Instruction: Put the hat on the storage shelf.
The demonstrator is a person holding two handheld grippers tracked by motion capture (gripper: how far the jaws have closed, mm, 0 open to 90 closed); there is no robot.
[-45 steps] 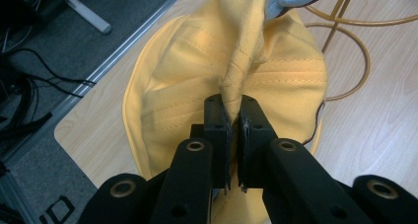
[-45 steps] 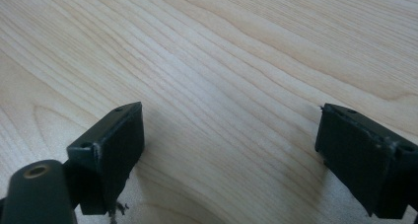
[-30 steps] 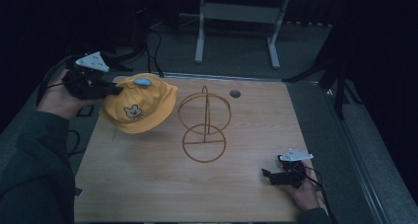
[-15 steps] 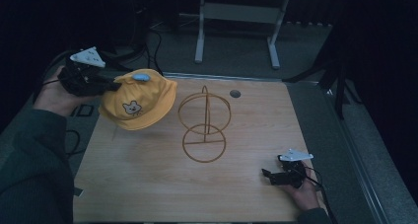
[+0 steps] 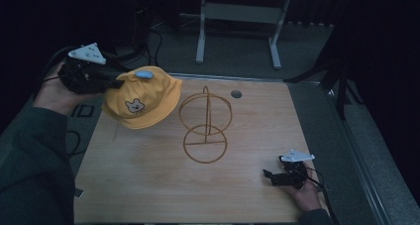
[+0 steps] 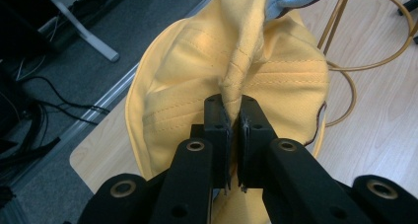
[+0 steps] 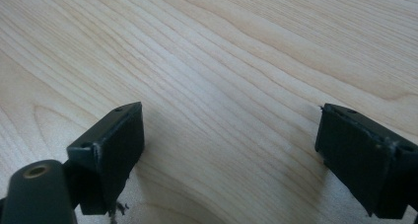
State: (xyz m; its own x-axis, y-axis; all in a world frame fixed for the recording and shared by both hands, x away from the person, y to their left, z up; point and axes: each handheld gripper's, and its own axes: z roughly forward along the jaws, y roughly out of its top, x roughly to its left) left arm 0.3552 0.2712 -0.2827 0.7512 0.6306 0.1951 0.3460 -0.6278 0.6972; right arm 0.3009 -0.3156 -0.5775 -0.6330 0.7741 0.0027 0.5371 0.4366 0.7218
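Note:
A yellow cap (image 5: pixel 142 98) with a small bear patch and a blue top button hangs in the air over the table's far left corner. My left gripper (image 5: pixel 111 84) is shut on a fold of its cloth (image 6: pixel 236 81), seen pinched between the jaws in the left gripper view (image 6: pixel 234 128). Just right of the cap stands a gold wire hat stand (image 5: pixel 204 126), a ring base with an upright hoop. My right gripper (image 5: pixel 270 176) rests low on the wooden table (image 5: pixel 148 185) near the front right corner, open, with bare wood (image 7: pixel 231 95) between its jaws.
A small dark round hole (image 5: pixel 236 93) sits in the tabletop behind the stand. Grey floor with cables (image 5: pixel 148 41) and a metal frame leg (image 5: pixel 200 27) lies beyond the far edge. A metal rail (image 5: pixel 346 136) runs along the table's right side.
My left gripper has lifted the cap higher and carried it a little to the right, toward the wire stand. The right gripper has stayed where it was.

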